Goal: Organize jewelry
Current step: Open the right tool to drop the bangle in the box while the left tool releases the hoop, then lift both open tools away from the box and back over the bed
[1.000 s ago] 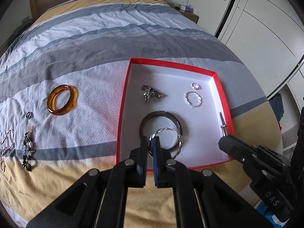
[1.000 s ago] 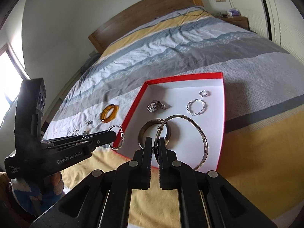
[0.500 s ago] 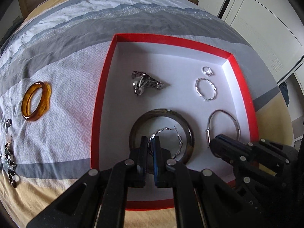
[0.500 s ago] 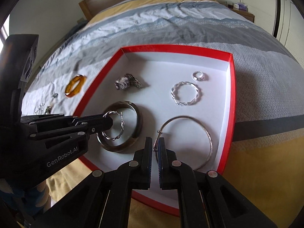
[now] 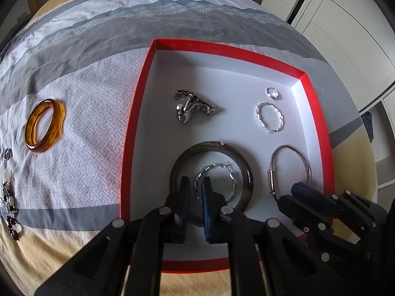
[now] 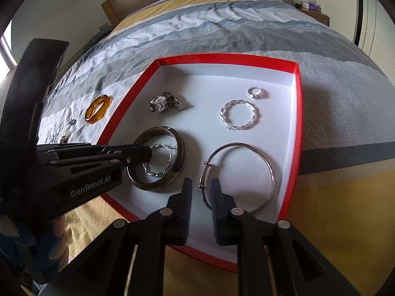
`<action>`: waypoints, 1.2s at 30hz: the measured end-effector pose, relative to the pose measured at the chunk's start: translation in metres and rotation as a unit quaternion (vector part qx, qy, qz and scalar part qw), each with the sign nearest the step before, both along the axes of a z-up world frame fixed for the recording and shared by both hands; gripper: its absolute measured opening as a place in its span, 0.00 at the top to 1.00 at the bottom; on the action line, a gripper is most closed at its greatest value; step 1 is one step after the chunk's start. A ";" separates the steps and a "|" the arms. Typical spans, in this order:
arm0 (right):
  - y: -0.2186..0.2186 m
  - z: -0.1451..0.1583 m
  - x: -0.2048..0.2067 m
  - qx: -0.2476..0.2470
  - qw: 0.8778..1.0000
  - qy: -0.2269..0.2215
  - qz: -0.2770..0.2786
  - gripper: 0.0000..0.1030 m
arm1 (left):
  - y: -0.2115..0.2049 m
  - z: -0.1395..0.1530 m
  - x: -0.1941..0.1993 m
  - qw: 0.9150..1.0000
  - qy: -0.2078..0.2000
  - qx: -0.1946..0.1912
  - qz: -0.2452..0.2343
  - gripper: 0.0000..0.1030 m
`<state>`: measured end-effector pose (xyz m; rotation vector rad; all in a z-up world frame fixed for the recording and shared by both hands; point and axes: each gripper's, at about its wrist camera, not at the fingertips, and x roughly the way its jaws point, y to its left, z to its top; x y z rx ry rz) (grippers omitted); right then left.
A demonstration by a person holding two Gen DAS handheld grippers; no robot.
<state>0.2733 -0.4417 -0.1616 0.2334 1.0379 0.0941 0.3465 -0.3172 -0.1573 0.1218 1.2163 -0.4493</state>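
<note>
A red box with a white floor lies on the bed. My left gripper is low inside it, jaws opening. The twisted silver hoop rests inside a dark bangle, its left edge loose between the pads. My right gripper is also opening. The clasp end of a thin silver bangle lies flat on the box floor between its fingers, untouched. In the right wrist view the left gripper reaches in from the left over the dark bangle.
In the box also lie a watch, a second twisted hoop and a small ring. On the bedspread to the left sit an amber bangle, a small ring and a beaded piece.
Both grippers came down into the box. The hoop now rests inside the dark bangle and the thin bangle on the floor. Both pairs of jaws have parted from shut.
</note>
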 end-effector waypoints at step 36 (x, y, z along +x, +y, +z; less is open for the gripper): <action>0.102 0.080 -0.174 0.038 0.995 -0.061 -0.069 0.59 | 0.222 0.108 -0.200 0.985 -0.103 -0.005 0.139 0.75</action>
